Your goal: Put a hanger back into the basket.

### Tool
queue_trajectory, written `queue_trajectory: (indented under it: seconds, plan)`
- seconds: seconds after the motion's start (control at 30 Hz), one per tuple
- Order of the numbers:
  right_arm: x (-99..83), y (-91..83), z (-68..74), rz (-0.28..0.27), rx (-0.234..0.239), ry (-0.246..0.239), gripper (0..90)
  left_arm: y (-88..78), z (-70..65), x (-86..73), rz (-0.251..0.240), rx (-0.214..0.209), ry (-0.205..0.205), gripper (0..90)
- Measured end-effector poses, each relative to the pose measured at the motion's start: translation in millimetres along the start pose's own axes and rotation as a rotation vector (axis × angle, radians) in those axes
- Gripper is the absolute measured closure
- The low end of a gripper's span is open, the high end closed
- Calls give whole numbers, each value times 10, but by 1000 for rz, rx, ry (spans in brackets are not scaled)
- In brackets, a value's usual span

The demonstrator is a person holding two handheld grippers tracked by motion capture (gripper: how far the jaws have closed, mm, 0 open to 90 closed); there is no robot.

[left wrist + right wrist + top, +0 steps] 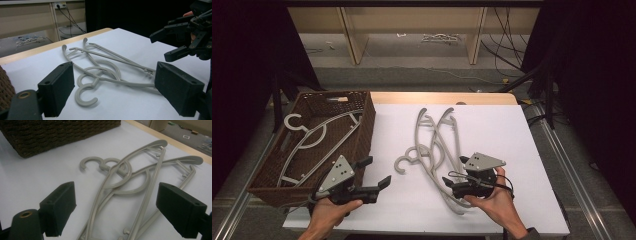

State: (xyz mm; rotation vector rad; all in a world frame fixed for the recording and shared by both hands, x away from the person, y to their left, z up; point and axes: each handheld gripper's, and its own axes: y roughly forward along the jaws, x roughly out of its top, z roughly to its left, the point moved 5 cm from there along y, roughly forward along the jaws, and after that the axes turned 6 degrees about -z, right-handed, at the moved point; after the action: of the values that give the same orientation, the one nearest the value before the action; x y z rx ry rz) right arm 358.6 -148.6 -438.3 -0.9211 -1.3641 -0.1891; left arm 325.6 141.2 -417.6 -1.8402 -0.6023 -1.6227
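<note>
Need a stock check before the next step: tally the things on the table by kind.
Grey hangers on the white table top: 2
Grey hanger in the basket: 1
Brown wicker basket: 1
Grippers, left and right: 2
Total: 6

Two grey plastic hangers [437, 150] lie flat and overlapped on the white table top, hooks curling toward the basket side. Their arms cross and splay away toward the far edge, one hanger resting partly on the other

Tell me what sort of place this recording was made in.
Probably a lab or workshop recording station, not a home: a white-topped table flanked by black curtains, loose cables on the floor, and bare wooden shelving behind.
</note>
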Motion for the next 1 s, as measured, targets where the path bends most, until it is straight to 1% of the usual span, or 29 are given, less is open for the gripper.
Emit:
queue_trajectory:
  seconds: [0.1,0.13,0.17,0.2,0.23,0.27,0.3,0.33,0.37,0.4,0.43,0.47,0.5,0.57,0.63,0.67,0.73,0.77,0.83,0.87,0.9,0.93,0.97,1.0]
  plan:
    - [-8,-5,9,11,5,-1,172,4,-11,-64,-11,9,30,161]
    - [-8,-5,9,11,5,-1,172,6,-27,-90,-16,8,20,161]
    - [-9,-4,8,13,6,-2,172,7,-41,-114,-18,0,26,160]
    - [-9,-4,8,13,6,-2,172,12,-57,-146,-16,-9,48,160]
    - [-9,-3,8,13,5,-3,172,8,-71,-165,-13,-4,57,160]
    - [-8,0,10,13,4,-1,172,21,-73,-182,-30,-6,97,160]
    - [-12,17,13,18,-3,-12,171,28,-91,-208,-30,-10,99,159]
    - [-12,17,13,18,-3,-12,171,32,-108,-229,-26,-7,96,159]
    - [-20,46,39,38,8,-12,171,42,-131,-256,-18,-13,105,159]
    - [-20,46,39,38,8,-12,171,44,-142,-265,-12,-16,110,159]
    - [-21,95,56,45,6,-23,172,45,-156,-268,-14,-14,98,160]
    - [-21,95,56,45,6,-23,172,46,-155,-261,-22,-13,101,160]
    - [-22,119,61,60,4,-32,172,44,-155,-257,-27,-13,105,159]
    - [-32,174,83,90,10,-46,176,34,-153,-260,-27,-10,96,159]
    - [-34,222,109,107,11,-50,182,32,-128,-252,-36,-2,92,159]
    - [-34,262,133,122,26,-59,191,31,-114,-252,-39,5,95,160]
    - [-35,336,169,147,37,-72,204,31,-92,-263,-37,10,102,159]
    - [-37,381,182,159,41,-83,217,26,-87,-269,-31,17,94,159]
    - [-52,458,200,198,57,-105,261,28,-69,-267,-34,16,98,159]
    - [-64,515,206,203,55,-114,274,26,-67,-265,-37,22,94,159]
    - [-80,574,214,229,56,-112,285,32,-66,-265,-46,16,88,160]
    - [-87,599,220,258,71,-110,318,33,-56,-263,-44,18,93,161]
    - [-90,663,215,265,64,-116,352,24,-49,-267,-28,27,98,161]
    - [-91,701,208,292,63,-118,361,26,-41,-268,-25,26,107,161]
